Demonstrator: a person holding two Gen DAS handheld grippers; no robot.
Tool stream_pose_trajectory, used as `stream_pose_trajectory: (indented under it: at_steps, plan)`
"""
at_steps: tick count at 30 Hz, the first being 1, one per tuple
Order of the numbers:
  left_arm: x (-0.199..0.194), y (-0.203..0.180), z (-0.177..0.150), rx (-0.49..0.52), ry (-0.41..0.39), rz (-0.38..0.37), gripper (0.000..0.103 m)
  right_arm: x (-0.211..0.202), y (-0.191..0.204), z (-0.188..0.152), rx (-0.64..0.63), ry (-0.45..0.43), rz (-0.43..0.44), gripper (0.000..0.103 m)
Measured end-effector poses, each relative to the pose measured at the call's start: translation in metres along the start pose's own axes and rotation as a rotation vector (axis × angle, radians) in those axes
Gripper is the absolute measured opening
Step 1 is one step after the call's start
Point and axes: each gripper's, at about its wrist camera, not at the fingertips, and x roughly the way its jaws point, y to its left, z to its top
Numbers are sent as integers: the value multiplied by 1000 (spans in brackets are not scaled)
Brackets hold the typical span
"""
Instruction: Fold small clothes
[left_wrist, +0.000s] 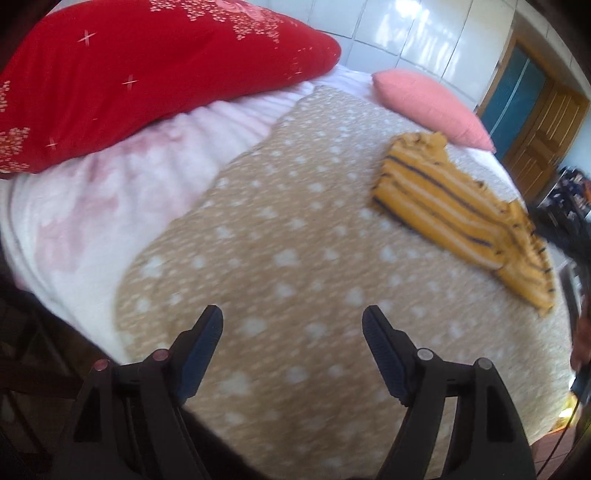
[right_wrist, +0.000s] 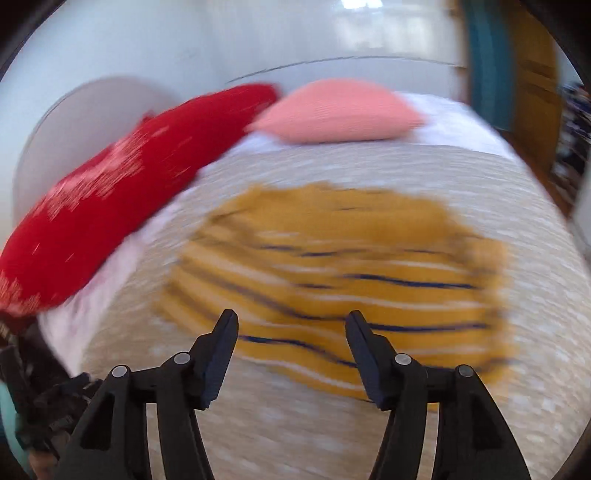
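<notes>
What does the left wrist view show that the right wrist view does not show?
Only the left wrist view: the open left gripper over bare spotted beige blanket, and the pale pink blanket under the red pillow.

Only the right wrist view: the open right gripper above the garment, and blur.

Both: the yellow striped garment, the red pillow, the pink pillow and the wooden door.
</notes>
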Motion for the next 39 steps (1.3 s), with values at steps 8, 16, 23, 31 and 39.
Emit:
stream_pose_trajectory:
  at_steps: [8, 16, 23, 31, 39]
  plan:
    - [-12, 37, -1, -17, -30, 88, 77, 118, 109, 26, -228, 137, -82, 67]
    - [-19, 55, 2, -49, -51, 77, 80, 190, 132, 25, -259, 210, -325, 77]
    - [-26, 61, -1, -76, -55, 82, 80, 179, 128, 27, -253, 207, -295, 19]
    - [-43, 33, -3, -21, -77, 110, 80, 104, 77, 50, -61, 86, -103, 11]
    - [-44, -26, -4, 66, -40, 44, 80, 8, -66, 56, 178, -61, -75, 7]
